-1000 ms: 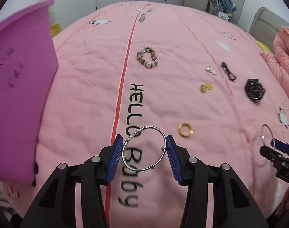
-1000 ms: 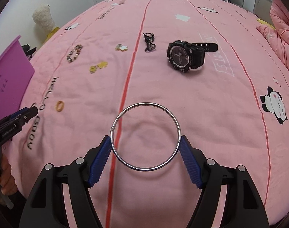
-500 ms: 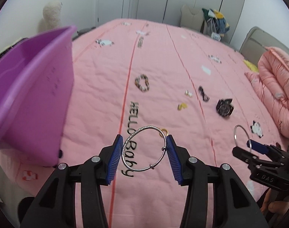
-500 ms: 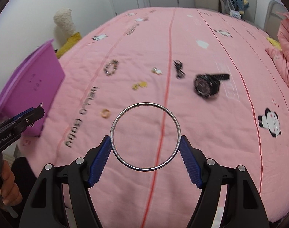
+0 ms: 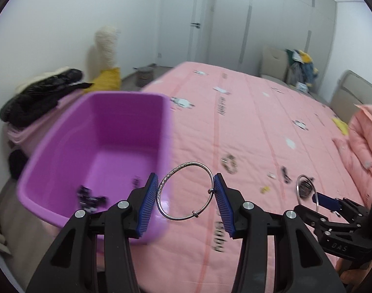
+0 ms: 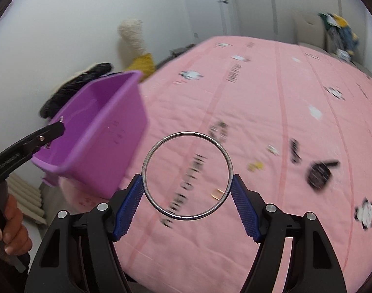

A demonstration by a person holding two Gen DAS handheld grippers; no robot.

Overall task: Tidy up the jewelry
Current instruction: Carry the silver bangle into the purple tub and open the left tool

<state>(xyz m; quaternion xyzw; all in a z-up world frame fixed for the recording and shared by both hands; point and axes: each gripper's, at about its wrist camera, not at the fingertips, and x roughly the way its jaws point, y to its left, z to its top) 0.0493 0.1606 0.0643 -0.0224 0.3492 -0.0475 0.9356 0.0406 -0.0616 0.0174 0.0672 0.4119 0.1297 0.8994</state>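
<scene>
Two silver bangles ride toward a purple plastic bin (image 5: 71, 146) at the pink quilted bed's (image 5: 271, 127) edge; the left gripper (image 5: 186, 196) is clamped on a thin engraved silver bangle with small sliding beads (image 5: 184, 191), pinched across its width between the blue ribbed pads (image 5: 148, 205); the right gripper (image 6: 187, 190) pinches a larger plain silver ring bangle (image 6: 187, 175) the same way, jaws set wider.

Each hoop is caught at only two points on its rim, so a jolt could probably swing it loose or spin it out of the pads; dropped short, it would likely land on the quilt or roll off the bed beside the bin; with both grippers converging on one opening, they may knock together, or strike the bin's near wall and tip it.

In the left wrist view the bin sits at 9 o'clock of the engraved bangle, its rim just behind the hoop; dark jewelry (image 5: 88, 197) already lies inside. That bangle stands turned partly edge-on, its longer visible axis running 12 to 6; the plain bangle faces its camera as a near-full circle, with no long axis to speak of. A beaded bracelet (image 5: 229, 163) and black wristwatch (image 6: 319, 174) lie on the quilt, blurred.
</scene>
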